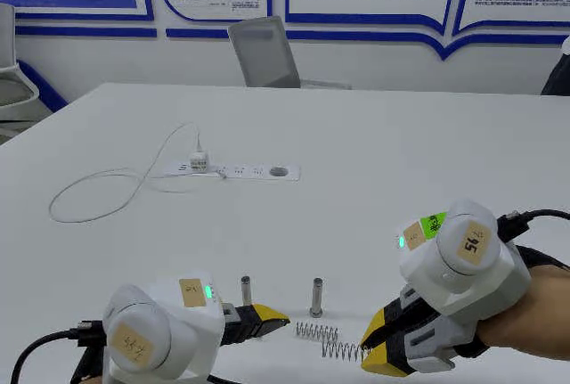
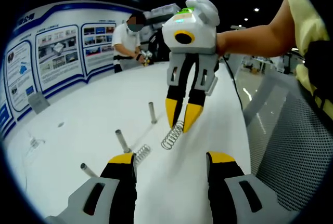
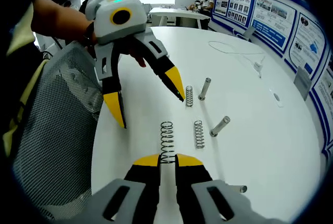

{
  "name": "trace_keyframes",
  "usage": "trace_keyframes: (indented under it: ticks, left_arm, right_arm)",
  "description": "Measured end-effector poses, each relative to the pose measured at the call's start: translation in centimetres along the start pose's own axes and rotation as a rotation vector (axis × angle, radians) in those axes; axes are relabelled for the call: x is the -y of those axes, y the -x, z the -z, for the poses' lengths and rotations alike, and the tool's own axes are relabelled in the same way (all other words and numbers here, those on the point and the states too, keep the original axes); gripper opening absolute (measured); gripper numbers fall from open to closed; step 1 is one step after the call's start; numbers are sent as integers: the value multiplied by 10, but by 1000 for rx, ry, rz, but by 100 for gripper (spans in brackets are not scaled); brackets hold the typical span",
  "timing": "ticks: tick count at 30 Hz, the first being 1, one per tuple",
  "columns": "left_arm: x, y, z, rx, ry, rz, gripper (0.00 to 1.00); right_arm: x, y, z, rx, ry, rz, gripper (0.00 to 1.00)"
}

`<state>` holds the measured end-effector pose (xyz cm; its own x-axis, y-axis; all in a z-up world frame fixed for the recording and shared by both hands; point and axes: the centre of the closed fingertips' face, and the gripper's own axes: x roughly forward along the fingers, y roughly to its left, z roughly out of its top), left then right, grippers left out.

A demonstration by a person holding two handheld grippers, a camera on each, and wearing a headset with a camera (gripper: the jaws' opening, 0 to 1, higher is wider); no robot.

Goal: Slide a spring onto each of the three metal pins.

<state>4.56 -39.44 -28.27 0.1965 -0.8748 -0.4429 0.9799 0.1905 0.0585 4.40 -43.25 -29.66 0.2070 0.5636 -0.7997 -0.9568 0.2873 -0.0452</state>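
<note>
My right gripper (image 3: 167,161) is shut on the end of a wire spring (image 3: 166,140) that lies on the white table; the same gripper (image 1: 372,355) and held spring (image 1: 343,349) sit at the lower right of the head view. A second spring (image 3: 199,133) lies beside a tilted-looking pin (image 3: 220,126). A third spring (image 3: 189,95) rests by another pin (image 3: 204,89), just off one finger of my open left gripper (image 2: 171,159). Two pins (image 1: 246,289) (image 1: 316,297) stand upright ahead of the left gripper (image 1: 267,320).
A white power strip (image 1: 233,171) with a plugged charger and a looping white cable (image 1: 98,190) lies mid-table. A grey chair (image 1: 264,53) stands at the far edge. A mesh chair back (image 2: 291,146) is close beside me. A person (image 2: 126,39) stands in the background.
</note>
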Motion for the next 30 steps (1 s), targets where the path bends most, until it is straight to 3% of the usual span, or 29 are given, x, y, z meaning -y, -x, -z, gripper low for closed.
trace_keyframes:
  ticks: [14,30]
  left_arm:
    - [6,-4,-1,-6,-29,22,46]
    - [16,-5,-1,-9,-69,55,25]
  right_arm:
    - [-12,-1,-12,5,58,-33,12]
    - [-22,-3,-18,-9,116,-59,12]
